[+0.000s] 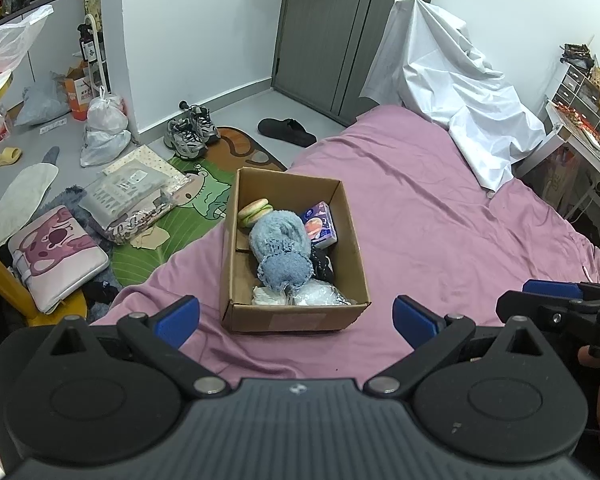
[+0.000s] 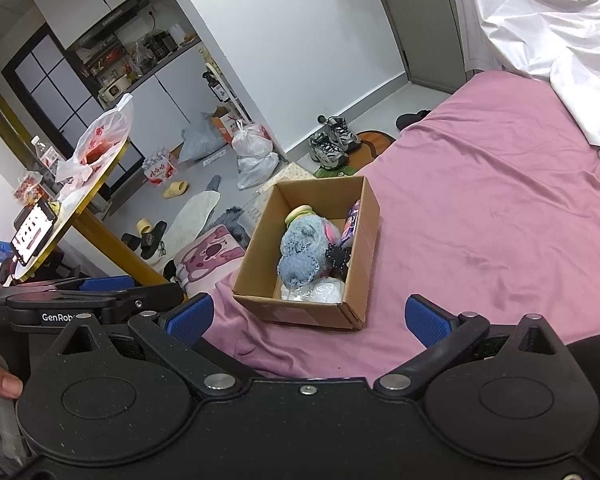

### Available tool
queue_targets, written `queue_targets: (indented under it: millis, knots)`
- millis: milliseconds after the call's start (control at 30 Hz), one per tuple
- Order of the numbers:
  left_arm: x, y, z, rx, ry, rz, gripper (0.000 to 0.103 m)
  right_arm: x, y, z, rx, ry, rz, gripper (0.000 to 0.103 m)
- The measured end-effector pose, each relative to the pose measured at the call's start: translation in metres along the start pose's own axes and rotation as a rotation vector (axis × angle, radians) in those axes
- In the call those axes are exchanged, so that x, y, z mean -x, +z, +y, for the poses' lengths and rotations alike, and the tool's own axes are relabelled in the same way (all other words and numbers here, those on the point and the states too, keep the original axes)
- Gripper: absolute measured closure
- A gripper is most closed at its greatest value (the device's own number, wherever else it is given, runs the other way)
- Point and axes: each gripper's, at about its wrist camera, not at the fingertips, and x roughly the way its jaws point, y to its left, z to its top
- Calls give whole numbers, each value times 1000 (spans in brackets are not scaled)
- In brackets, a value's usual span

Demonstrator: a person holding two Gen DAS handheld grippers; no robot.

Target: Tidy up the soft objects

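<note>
Near done, by the look: open brown cardboard box (image 1: 296, 312) on pink-sheeted bed (image 1: 440, 216), packed with fluffy blue knitted bundle (image 1: 282, 246), burger-shaped squishy toy (image 1: 255, 212), tissue pack (image 1: 320, 225). Nothing soft loose on sheet. Left gripper (image 1: 296, 318), right gripper (image 2: 309, 318): jaws spread wide, empty, short of box.

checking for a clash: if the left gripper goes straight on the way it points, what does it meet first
Probably the near wall of the cardboard box on the pink sheet. The open left gripper points at it, empty, with only bare sheet between. Depth is unclear.
</note>
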Motion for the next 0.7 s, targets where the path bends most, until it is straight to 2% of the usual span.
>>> queue_targets:
  millis: [700]
  knots:
    - [-11, 0, 0, -3, -7, 20, 1, -1, 0, -1, -21, 12, 1, 0]
